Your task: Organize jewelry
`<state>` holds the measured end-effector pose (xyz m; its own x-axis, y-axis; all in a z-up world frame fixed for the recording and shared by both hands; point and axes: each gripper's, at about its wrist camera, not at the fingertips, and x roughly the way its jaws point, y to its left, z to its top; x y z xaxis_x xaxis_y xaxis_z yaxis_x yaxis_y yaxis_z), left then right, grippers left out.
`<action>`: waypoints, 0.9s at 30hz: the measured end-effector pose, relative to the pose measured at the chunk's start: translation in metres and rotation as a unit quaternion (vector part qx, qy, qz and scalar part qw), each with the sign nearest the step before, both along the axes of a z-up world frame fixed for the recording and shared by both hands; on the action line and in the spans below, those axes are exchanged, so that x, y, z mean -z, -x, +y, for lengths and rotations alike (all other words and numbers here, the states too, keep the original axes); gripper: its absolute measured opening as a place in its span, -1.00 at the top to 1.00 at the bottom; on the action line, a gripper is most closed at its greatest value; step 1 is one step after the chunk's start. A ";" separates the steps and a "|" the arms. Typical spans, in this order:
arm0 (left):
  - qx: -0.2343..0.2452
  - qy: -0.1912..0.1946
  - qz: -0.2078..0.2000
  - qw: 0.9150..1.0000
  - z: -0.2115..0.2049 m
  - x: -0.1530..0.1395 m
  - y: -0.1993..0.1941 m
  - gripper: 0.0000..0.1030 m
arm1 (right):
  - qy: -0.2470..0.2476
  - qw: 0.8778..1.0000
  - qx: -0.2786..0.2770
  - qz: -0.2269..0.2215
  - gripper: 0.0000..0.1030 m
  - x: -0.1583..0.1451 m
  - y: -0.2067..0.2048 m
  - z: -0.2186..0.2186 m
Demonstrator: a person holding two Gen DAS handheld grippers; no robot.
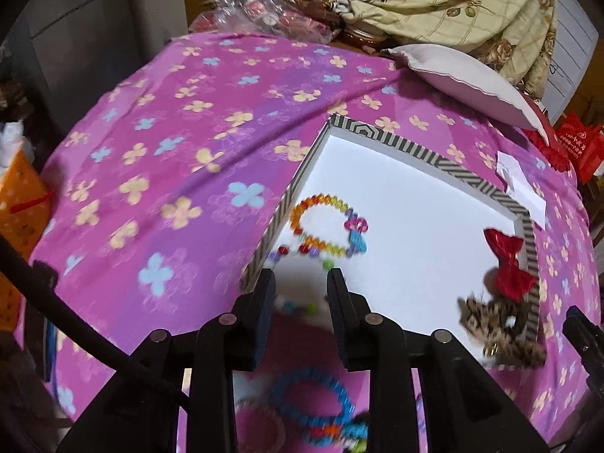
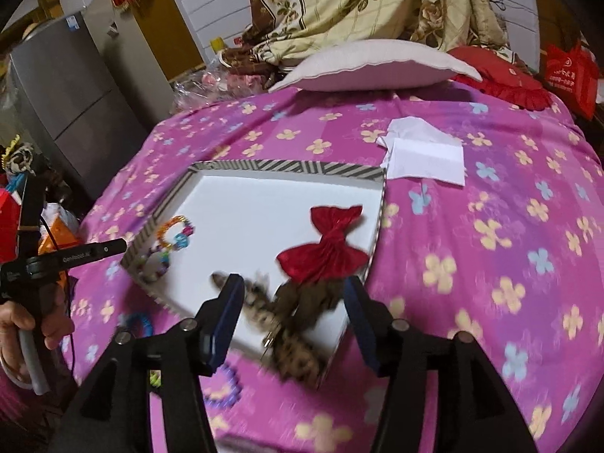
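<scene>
A white tray with a striped rim lies on the pink flowered bedspread. Inside it are an orange and yellow bead bracelet, a red bow and a leopard-print bow. My left gripper stands open over the tray's near left corner, above a blurred mixed-bead bracelet that its pads do not touch. My right gripper is open, with the leopard bow lying below and between its fingers, untouched. A blue bracelet and a purple one lie on the bedspread outside the tray.
A pale pillow and a floral quilt lie at the bed's far side. White folded paper sits beyond the tray's right corner. A grey fridge stands at the left, a red bag at the right. A hand holds the left gripper's handle.
</scene>
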<state>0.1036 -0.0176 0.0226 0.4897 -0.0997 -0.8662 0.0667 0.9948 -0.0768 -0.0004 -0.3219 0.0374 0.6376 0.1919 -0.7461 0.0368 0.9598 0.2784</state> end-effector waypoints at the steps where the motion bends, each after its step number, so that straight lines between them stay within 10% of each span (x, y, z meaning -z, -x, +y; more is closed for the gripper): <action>1: 0.000 -0.003 -0.006 1.000 0.001 -0.003 0.010 0.22 | -0.002 1.000 0.000 0.000 -0.13 0.000 0.006 0.002; 27: -0.014 -0.006 -0.087 0.996 0.021 -0.030 0.145 0.22 | 0.009 0.999 -0.022 -0.022 -0.30 -0.025 0.112 0.063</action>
